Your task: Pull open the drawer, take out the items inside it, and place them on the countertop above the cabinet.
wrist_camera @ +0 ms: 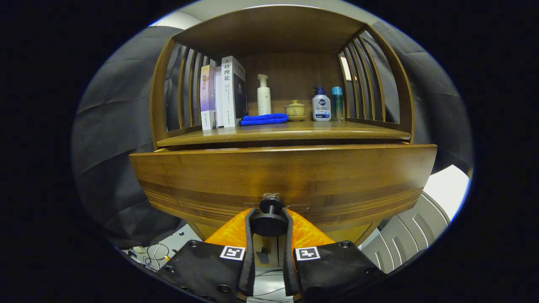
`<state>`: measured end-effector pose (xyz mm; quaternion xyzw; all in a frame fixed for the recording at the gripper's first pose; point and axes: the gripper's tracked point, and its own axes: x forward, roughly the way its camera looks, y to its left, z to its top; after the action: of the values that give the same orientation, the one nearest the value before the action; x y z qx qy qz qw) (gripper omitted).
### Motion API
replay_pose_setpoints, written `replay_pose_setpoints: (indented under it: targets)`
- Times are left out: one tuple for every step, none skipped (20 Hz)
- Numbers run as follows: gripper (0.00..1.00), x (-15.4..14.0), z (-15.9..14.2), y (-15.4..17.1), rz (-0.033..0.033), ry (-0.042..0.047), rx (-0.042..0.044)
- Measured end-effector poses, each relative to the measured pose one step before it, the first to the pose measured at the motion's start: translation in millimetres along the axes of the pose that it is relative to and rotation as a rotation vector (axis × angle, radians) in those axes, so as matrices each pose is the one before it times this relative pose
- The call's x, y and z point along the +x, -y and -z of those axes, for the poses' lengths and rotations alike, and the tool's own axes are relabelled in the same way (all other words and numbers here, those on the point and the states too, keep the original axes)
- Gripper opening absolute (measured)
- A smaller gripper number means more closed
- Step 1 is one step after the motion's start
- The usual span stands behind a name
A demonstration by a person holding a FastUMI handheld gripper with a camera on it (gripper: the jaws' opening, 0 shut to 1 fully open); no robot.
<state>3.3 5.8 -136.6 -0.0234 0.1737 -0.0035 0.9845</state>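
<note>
Fingers (269, 225) clamped on both sides of the round drawer knob (269, 221), drawer front (282, 176) just below the countertop (286, 134) with its books and bottles — best drawn straight back, level, grip firm so the knob stays put.

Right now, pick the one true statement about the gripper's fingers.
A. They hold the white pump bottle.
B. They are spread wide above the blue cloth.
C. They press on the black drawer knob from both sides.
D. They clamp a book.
C: the gripper has a finger on each side of the black drawer knob, which sticks out of the wooden drawer front below the shelf.
</note>
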Motion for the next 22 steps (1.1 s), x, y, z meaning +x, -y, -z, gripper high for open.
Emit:
replay_pose_setpoints:
  targets:
    - [0.3,-5.29,2.58,-0.43,-0.00184,-0.00281,-0.00005]
    - [0.3,-4.6,1.5,-0.65,-0.00172,-0.00267,-0.00117]
    - [0.3,-5.26,2.38,-1.21,-0.00183,-0.00302,-0.00491]
    - [0.3,-3.79,1.69,-0.22,-0.0017,-0.00385,-0.00809]
    - [0.3,-3.8,2.95,-0.66,-0.00135,-0.00675,-0.00861]
    - [0.3,-3.43,2.64,-0.43,-0.00094,-0.00589,-0.00693]
    - [0.3,-3.71,4.05,-0.9,-0.00413,-0.00982,-0.0059]
    - [0.3,-2.57,-1.29,-1.08,-0.00213,0.00398,-0.00097]
    - [0.3,-3.97,3.52,-0.37,0.00151,-0.0111,-0.0022]
    - [0.3,-2.93,-0.04,-0.18,-0.00179,-0.00077,-0.00361]
    - [0.3,-3.2,2.47,-1.18,-0.0005,-0.00317,-0.00676]
    - [0.3,-2.18,0.85,0.12,-0.00147,-0.00419,-0.00602]
    - [0.29,-3.17,2.1,-0.75,-0.0034,-0.0057,-0.0026]
    - [0.3,-2.49,0.88,-0.56,-0.00371,-0.0033,-0.0015]
    - [0.3,-3.66,2.21,-0.59,-0.00488,-0.00243,-0.00059]
    - [0.3,-2.92,1.0,-0.62,-0.00461,-0.00377,-0.00359]
    - [0.3,-3.01,2.7,-1.78,-0.00529,-0.00421,-0.00307]
    - [0.3,-2.62,0.68,-0.45,-0.00401,-0.00381,-0.00242]
    - [0.3,-2.54,1.95,-0.98,-0.00441,-0.00501,-0.00139]
    - [0.3,-2.23,0.66,-1.05,-0.00587,-0.00356,-0.00131]
    - [0.3,-2.65,1.74,-2.0,-0.00606,-0.00298,-0.00237]
    - [0.3,-1.74,0.27,-1.26,-0.00549,-0.00146,-0.00356]
